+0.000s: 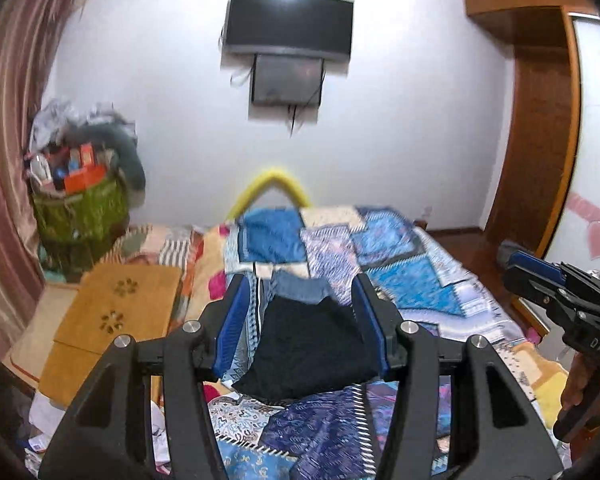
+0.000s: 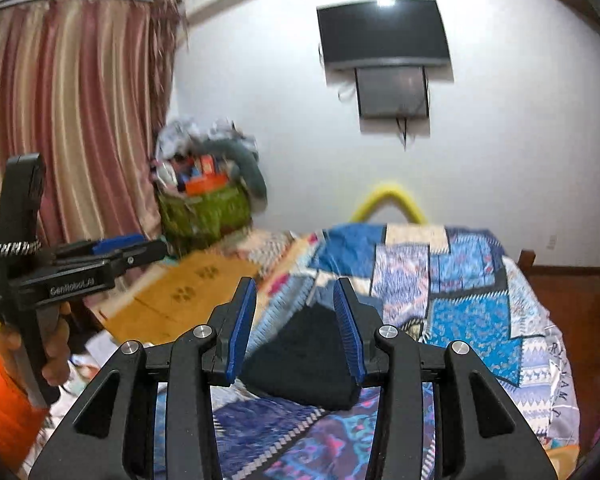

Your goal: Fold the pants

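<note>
Dark folded pants (image 1: pixel 312 348) lie on the patchwork bedspread (image 1: pixel 404 280) of the bed, a blue garment (image 1: pixel 300 286) just behind them. My left gripper (image 1: pixel 306 320) hangs above them, fingers (image 1: pixel 232 328) wide and holding nothing. My right gripper (image 2: pixel 296 326) hovers alongside, fingers (image 2: pixel 350 328) spread, also bare.

Right gripper (image 2: pixel 296 320) jaws apart above dark pants (image 2: pixel 304 360) on patchwork bedspread (image 2: pixel 468 304); left gripper (image 2: pixel 140 250) at left edge.
</note>
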A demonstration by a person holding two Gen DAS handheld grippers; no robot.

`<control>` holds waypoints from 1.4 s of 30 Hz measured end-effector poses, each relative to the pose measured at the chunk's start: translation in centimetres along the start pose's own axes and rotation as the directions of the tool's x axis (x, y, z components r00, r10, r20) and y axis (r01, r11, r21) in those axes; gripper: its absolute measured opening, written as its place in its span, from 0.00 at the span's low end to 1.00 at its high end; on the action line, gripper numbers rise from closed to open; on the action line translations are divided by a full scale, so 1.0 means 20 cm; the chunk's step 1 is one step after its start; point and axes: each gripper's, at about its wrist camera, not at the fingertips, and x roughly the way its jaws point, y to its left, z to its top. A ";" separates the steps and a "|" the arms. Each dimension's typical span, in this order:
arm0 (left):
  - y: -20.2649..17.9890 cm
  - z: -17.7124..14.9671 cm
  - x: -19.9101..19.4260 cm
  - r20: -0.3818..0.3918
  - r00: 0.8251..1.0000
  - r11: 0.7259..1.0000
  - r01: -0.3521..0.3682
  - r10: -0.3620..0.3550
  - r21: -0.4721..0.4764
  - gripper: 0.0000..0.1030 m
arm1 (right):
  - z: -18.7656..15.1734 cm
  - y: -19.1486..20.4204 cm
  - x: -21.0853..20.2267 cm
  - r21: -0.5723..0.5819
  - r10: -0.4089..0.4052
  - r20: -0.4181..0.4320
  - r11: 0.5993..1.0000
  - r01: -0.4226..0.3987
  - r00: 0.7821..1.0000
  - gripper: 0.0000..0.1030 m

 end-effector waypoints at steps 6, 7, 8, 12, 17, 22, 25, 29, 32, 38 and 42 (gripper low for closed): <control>-0.16 -0.09 -0.39 0.111 0.994 0.997 -0.027 0.019 0.071 0.54 | -0.03 0.14 -0.32 -0.023 0.021 0.102 1.000 -0.018 0.995 0.35; -0.18 -0.11 -0.43 0.121 0.993 0.997 -0.023 0.014 0.073 0.55 | -0.04 0.15 -0.36 -0.025 0.020 0.116 1.000 -0.017 0.993 0.35; -0.19 -0.12 -0.47 0.130 0.991 0.997 -0.022 0.012 0.074 0.55 | -0.05 0.17 -0.41 -0.022 0.020 0.131 1.000 -0.017 0.991 0.35; -0.24 -0.19 -0.63 0.159 0.987 0.998 0.012 -0.022 0.065 0.61 | -0.09 0.19 -0.48 -0.010 0.021 0.143 1.000 -0.020 0.990 0.36; -0.27 -0.24 -0.74 0.189 0.982 0.999 0.003 -0.012 0.049 0.79 | -0.15 0.21 -0.54 0.005 -0.044 0.139 0.999 0.044 0.989 0.58; -0.28 -0.26 -0.81 0.210 0.978 0.999 -0.011 0.003 0.035 0.98 | -0.15 0.21 -0.58 0.019 -0.106 0.175 0.994 0.104 0.979 0.91; -0.28 -0.27 -0.83 0.213 0.977 0.999 -0.012 0.005 0.035 0.99 | -0.15 0.22 -0.61 0.018 -0.120 0.186 0.993 0.119 0.975 0.98; -0.30 -0.28 -0.85 0.219 0.976 0.999 -0.016 0.006 0.041 1.00 | -0.16 0.23 -0.63 0.009 -0.129 0.195 0.992 0.130 0.972 0.99; -0.31 -0.29 -0.85 0.216 0.976 0.999 -0.012 0.003 0.040 1.00 | -0.17 0.24 -0.65 0.006 -0.128 0.198 0.992 0.129 0.972 0.99; -0.32 -0.29 -0.86 0.217 0.976 0.999 -0.011 0.000 0.047 1.00 | -0.19 0.24 -0.66 0.009 -0.126 0.197 0.992 0.127 0.972 0.99; -0.33 -0.29 -0.84 0.217 0.976 0.998 -0.013 0.000 0.058 1.00 | -0.20 0.24 -0.67 0.012 -0.129 0.195 0.991 0.130 0.972 0.99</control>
